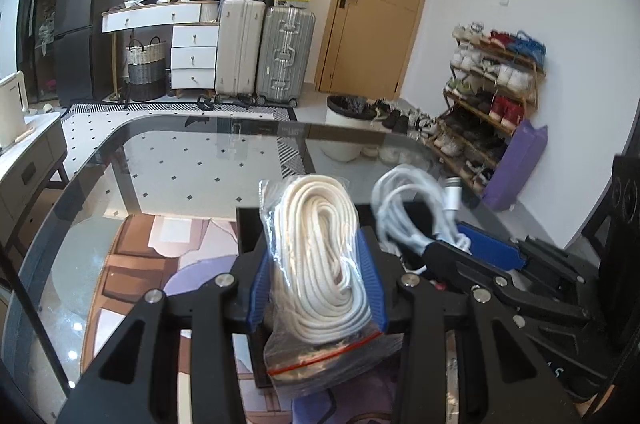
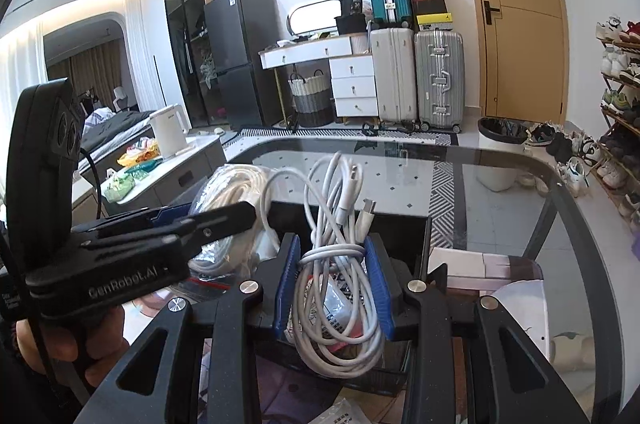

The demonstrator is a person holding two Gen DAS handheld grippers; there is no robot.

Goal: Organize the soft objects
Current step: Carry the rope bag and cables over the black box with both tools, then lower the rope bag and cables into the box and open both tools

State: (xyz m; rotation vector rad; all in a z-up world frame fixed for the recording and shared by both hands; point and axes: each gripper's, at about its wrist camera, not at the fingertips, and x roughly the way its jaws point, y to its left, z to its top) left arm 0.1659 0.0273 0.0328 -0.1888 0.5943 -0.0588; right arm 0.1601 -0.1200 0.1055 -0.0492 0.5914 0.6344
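A broad glass-topped bench with a dark rounded rim (image 1: 120,143) fills the middle of both views, the patterned floor showing through it. On it, under both tools, sits a black open-topped box (image 2: 400,228) whose far wall stands just behind the held items.

The left gripper (image 1: 316,284) has its blue-padded jaws clenched on a clear zip bag of coiled cream-white rope (image 1: 320,256), which stands upright between the pads above the box, its red seal strip at the near end. In the right wrist view the same bag shows at the left, beyond the left tool's black body.

The right gripper (image 2: 332,284) has its jaws grasping a bundle of white charging cable (image 2: 340,264), wound around its own middle, with plug ends sticking up at the far side. It hangs over the box, just to the right of the rope bag.

A flat clear packet with printed text (image 2: 352,412) lies at the near edge.
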